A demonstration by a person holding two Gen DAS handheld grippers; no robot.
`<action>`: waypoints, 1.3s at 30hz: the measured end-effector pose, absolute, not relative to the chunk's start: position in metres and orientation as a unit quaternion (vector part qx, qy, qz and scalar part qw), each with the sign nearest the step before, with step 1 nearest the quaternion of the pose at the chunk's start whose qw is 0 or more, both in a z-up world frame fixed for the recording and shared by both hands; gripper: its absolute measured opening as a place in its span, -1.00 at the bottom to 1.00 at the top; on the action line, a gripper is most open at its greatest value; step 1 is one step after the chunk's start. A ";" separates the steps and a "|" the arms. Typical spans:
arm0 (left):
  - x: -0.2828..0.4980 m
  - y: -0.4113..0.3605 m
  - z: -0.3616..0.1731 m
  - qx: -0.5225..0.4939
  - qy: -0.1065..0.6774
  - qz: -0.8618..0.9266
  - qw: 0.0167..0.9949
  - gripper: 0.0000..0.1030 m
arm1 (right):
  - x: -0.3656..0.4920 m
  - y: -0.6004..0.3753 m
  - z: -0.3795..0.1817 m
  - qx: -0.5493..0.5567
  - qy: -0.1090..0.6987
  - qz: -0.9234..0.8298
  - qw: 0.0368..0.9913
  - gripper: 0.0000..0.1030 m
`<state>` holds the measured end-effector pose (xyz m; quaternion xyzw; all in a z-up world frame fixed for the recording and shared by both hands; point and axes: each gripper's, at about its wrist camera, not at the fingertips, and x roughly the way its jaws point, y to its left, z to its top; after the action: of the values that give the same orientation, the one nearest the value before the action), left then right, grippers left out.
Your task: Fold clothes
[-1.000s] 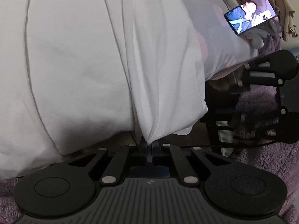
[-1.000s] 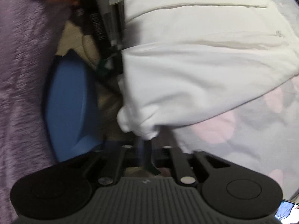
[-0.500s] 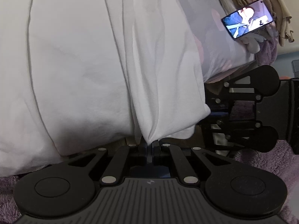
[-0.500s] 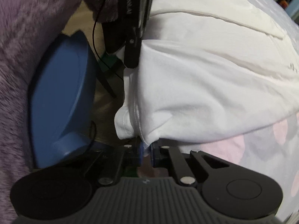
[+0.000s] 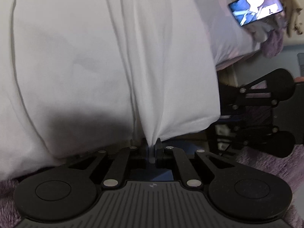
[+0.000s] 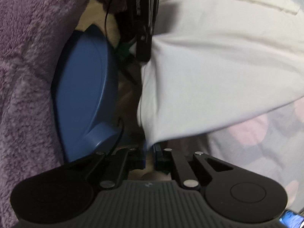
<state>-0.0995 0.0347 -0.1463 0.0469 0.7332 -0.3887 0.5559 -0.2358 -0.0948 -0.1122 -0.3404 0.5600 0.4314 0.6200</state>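
A white garment (image 5: 95, 57) lies over the edge of a bed and fills most of the left wrist view. My left gripper (image 5: 151, 146) is shut on a bunched fold of its hem, with creases running up from the pinch. In the right wrist view the same white garment (image 6: 218, 76) hangs off the bed edge. My right gripper (image 6: 150, 148) is shut on the garment's lower corner, the cloth pinched between its blue pads. The left gripper (image 6: 144, 38) shows above it, clamped on the hem. The right gripper (image 5: 266, 114) appears at the right of the left wrist view.
A bed sheet with pale pink spots (image 6: 256, 142) lies under the garment. A phone with a lit screen (image 5: 256, 7) rests on the bed beside piled clothes (image 5: 288, 9). A blue stool or bin (image 6: 85, 98) stands below the bed edge. Purple fleece (image 6: 28, 57) fills the left.
The right gripper has shut on the garment's lower corner and shifted closer to the bed edge. The left gripper kept its grip on the hem and barely moved.
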 end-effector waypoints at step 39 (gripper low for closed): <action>-0.047 0.240 -0.080 -0.006 0.620 -0.222 0.753 -0.42 | -0.109 -0.081 0.009 -0.092 0.386 0.222 0.890 -0.14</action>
<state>-0.0471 0.2396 -0.0804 -0.0060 0.6195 -0.2220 0.7529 -0.1091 -0.0806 0.0087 -0.0915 0.3864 0.2224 0.8904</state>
